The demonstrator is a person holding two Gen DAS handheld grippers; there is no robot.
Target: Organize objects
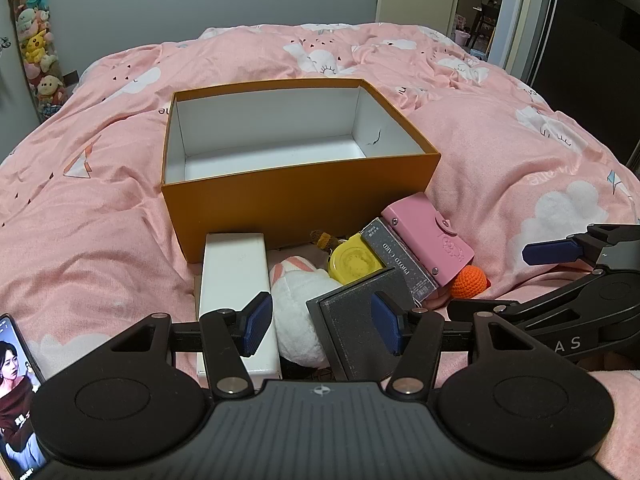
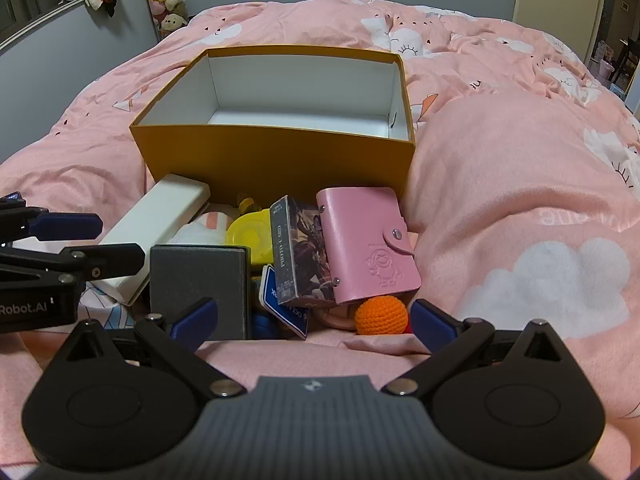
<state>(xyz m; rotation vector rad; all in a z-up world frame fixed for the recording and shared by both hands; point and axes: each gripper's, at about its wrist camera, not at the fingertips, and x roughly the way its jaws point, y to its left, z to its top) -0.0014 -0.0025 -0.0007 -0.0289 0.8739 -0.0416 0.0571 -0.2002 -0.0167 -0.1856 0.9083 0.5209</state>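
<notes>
Hovering over a pile of small things, left gripper (image 1: 322, 326) and right gripper (image 2: 314, 320) both gape, holding nothing. Pile lies on pink bedding (image 2: 500, 184), against the orange box (image 1: 296, 204), whose white inside is bare.

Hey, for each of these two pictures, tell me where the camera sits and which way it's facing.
Left wrist view: sits on the left gripper, angled down over the bed at the orange box; its own open jaws show, plus the right gripper at the right edge.
Right wrist view: sits on the right gripper, angled down at the same pile; open jaws show, left gripper at the left edge.
Shared: orange box, pink card holder, orange ball, grey box.
</notes>
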